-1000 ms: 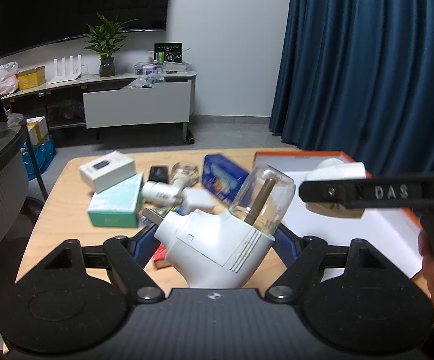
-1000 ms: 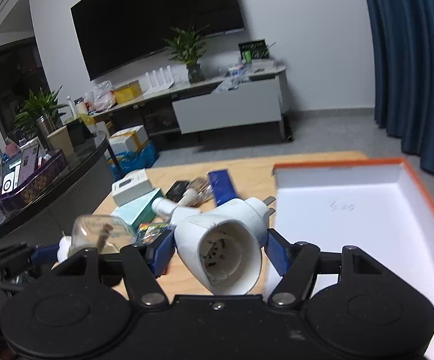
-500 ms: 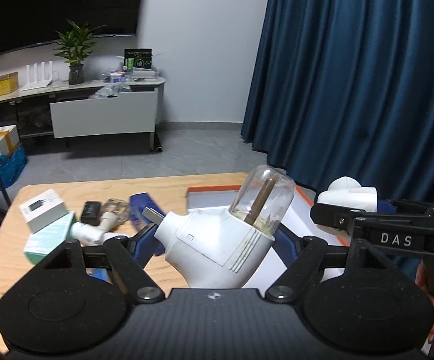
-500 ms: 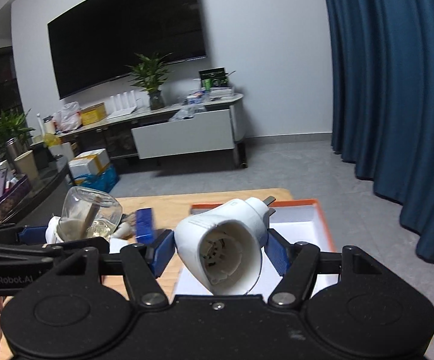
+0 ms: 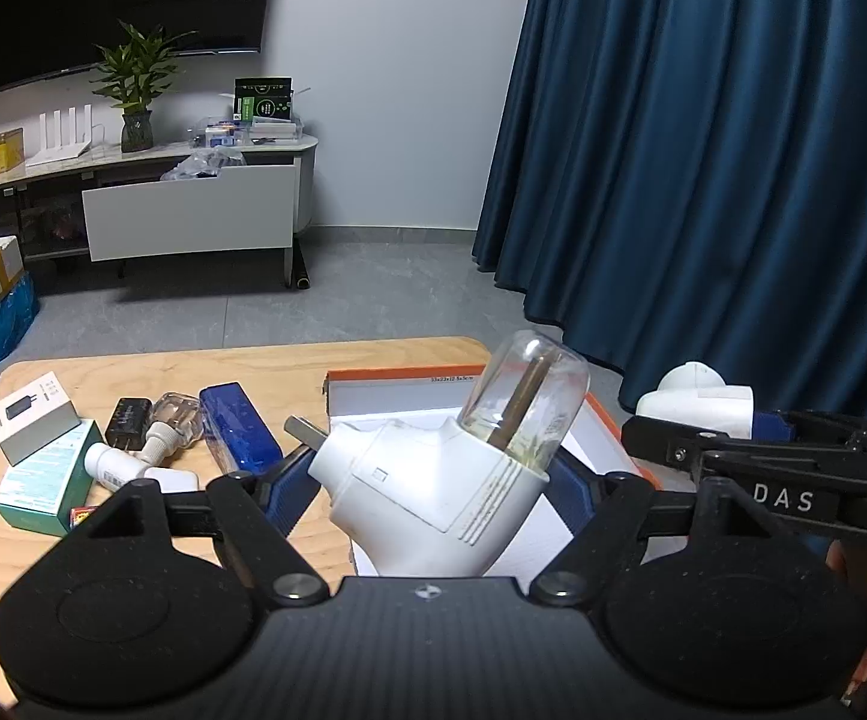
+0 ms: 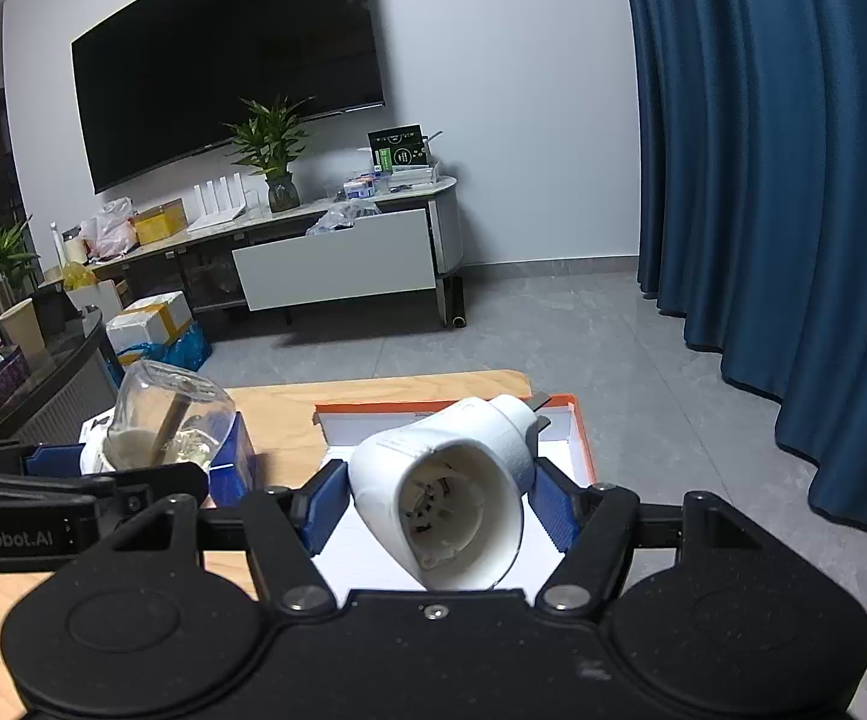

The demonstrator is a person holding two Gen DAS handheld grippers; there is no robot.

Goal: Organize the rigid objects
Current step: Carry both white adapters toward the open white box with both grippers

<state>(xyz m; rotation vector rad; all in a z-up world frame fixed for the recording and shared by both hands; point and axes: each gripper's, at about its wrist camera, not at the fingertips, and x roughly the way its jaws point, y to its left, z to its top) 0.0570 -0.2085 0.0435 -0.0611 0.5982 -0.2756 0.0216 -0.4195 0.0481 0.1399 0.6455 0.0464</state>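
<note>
My left gripper (image 5: 427, 480) is shut on a white plug-in device with a clear glass bottle (image 5: 433, 492), held above the near edge of the orange-rimmed white box (image 5: 397, 373). My right gripper (image 6: 439, 498) is shut on a white plug-in socket shell (image 6: 445, 504), its open end facing the camera, also held over the box (image 6: 451, 405). The right gripper shows at the right of the left wrist view (image 5: 709, 426). The left gripper shows at the left of the right wrist view (image 6: 133, 468).
On the wooden table (image 5: 133, 369) left of the box lie a blue box (image 5: 238, 426), a teal box (image 5: 49, 480), a white box (image 5: 28, 417), a black adapter (image 5: 127, 417) and white plug parts (image 5: 133, 468). A blue curtain (image 5: 703, 150) hangs right.
Both grippers have lifted and moved right with their loads, from over the clutter toward the orange-rimmed box. The table objects now sit lower and further left in view.
</note>
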